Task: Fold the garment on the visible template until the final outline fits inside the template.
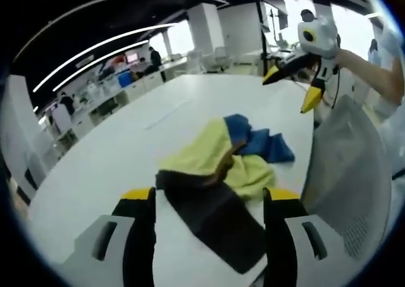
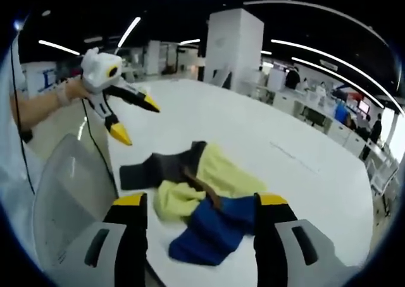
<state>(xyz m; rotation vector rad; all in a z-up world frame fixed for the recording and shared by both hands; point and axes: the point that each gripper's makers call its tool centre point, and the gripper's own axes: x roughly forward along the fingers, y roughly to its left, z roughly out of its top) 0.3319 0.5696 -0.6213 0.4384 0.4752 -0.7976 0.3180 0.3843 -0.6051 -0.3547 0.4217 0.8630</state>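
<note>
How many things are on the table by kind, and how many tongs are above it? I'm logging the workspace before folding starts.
Crumpled garment (yellow, blue and dark panels): 1
Tongs, both open and empty: 2 (left tongs, right tongs)
White table: 1
Mesh chair back: 1
Total: 5

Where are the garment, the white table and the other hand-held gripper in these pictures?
garment (image 1: 218, 173): left gripper view, on its yellow part.
white table (image 1: 126, 154): left gripper view, on bare top.
right hand-held gripper (image 1: 292, 90): left gripper view, between its open yellow tips.
</note>
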